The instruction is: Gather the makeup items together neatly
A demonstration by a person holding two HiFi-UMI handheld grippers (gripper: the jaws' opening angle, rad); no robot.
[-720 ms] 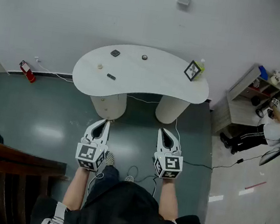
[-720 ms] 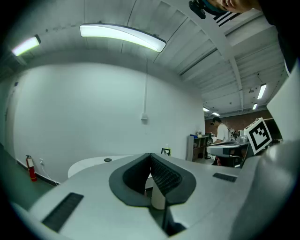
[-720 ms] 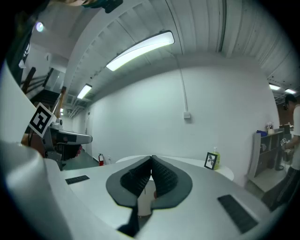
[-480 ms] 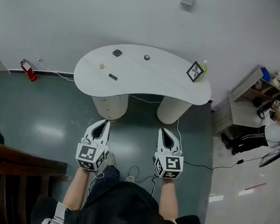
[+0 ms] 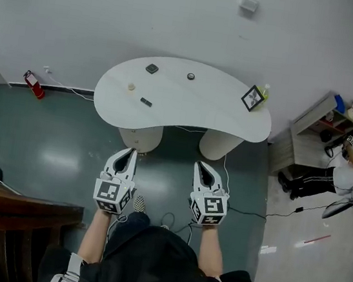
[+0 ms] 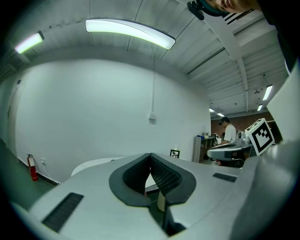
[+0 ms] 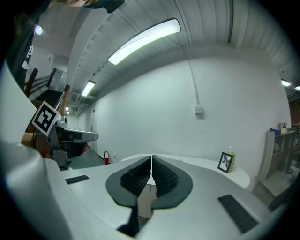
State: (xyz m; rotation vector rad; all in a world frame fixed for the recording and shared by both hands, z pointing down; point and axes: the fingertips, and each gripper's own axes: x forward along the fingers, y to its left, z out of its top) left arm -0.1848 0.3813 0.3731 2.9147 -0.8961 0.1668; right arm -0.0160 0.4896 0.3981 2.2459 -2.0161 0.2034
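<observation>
1. Head view: the left gripper (image 5: 133, 154) and the right gripper (image 5: 198, 165) are held side by side over the grey-green floor (image 5: 51, 152). Both are short of the white kidney-shaped table (image 5: 187, 109) and touch nothing.
2. Left gripper view: the jaws are together, with nothing between the pads.
3. Right gripper view: the jaws are pressed together and hold nothing.
4. Four makeup items lie scattered on the table's left half, well apart from both grippers and from one another:
   - a dark square compact (image 5: 152, 69) and a small dark round pot (image 5: 191, 76) toward the wall;
   - a small pale round item (image 5: 131, 86) near the left edge;
   - a short dark stick (image 5: 145, 101) near the front edge.
5. A picture frame (image 5: 253, 98) stands upright at the table's right end, with a green bottle (image 5: 264, 91) just behind it.
6. A red fire extinguisher (image 5: 33, 83) stands at the wall, left of the table.
7. Against the earlier frames, the table and the wall box (image 5: 249, 2) now sit further right in the view.
8. The four items keep the same layout, and none has been moved.
9. The right gripper is now slightly nearer the left one.
</observation>
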